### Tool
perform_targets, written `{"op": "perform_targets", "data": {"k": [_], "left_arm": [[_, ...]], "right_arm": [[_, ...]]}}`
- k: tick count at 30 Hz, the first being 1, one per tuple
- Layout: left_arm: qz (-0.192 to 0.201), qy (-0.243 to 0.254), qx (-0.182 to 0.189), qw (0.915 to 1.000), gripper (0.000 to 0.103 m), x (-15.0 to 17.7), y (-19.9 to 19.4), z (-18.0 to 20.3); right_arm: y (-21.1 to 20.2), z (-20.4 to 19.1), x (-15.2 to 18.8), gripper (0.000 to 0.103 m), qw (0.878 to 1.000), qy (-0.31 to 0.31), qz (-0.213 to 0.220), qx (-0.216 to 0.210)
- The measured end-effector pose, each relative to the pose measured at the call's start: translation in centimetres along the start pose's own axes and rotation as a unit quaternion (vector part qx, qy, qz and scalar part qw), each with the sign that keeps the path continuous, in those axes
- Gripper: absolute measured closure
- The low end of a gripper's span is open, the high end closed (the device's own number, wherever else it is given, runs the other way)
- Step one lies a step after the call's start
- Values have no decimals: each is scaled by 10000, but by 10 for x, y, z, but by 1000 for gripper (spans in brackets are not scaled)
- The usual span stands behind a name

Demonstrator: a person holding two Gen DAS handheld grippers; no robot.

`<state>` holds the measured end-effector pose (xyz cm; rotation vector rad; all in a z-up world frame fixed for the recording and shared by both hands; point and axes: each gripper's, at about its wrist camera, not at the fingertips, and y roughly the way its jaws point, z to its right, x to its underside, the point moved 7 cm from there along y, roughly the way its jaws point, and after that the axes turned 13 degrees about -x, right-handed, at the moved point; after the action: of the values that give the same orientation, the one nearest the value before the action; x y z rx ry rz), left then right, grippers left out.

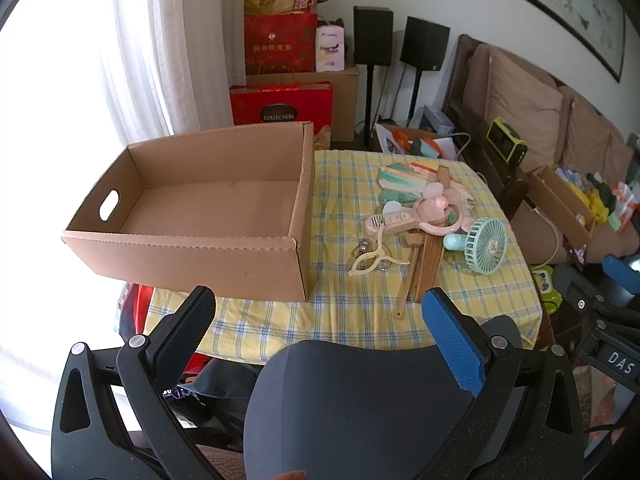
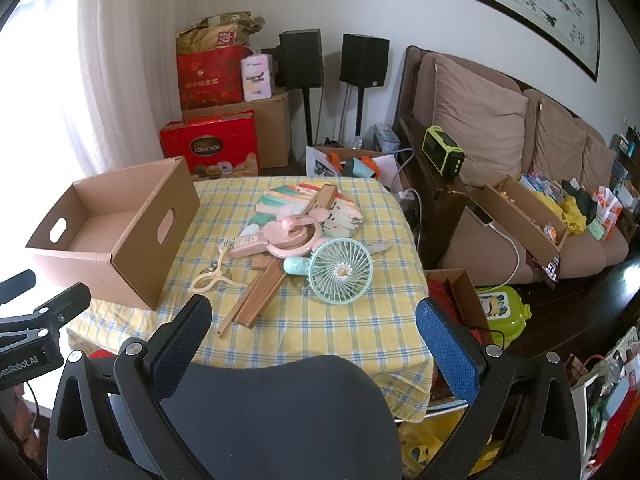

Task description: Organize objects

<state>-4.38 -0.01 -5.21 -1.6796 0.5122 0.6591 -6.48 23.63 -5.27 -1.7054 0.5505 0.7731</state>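
An open empty cardboard box (image 1: 208, 208) (image 2: 116, 232) stands on the left of the yellow checked table (image 1: 352, 312) (image 2: 320, 320). To its right lies a pile: a mint hand fan (image 1: 486, 244) (image 2: 340, 270), a pink fan (image 1: 424, 212) (image 2: 288, 230), a painted flat fan (image 1: 404, 180) (image 2: 296, 200), folded wooden fans (image 1: 424, 264) (image 2: 260, 296) and a cream clip (image 1: 372, 260) (image 2: 210, 278). My left gripper (image 1: 320, 312) is open and empty, held before the table's near edge. My right gripper (image 2: 316, 320) is open and empty, also short of the pile.
A dark chair back (image 1: 360, 400) (image 2: 280, 412) sits just under both grippers. A brown sofa (image 2: 520, 168) with a cluttered box stands right. Red gift boxes (image 2: 212, 148) and two black speakers (image 2: 364, 60) stand behind the table. A green container (image 2: 500, 312) lies on the floor.
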Motion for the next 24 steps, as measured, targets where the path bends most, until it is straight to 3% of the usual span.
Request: {"op": "perform_targets", "data": {"k": [24], "left_arm": [[-60, 21, -9, 10000, 0, 5, 7, 3]], "right_arm": [[0, 0, 0, 0, 10000, 13, 2, 17]]}}
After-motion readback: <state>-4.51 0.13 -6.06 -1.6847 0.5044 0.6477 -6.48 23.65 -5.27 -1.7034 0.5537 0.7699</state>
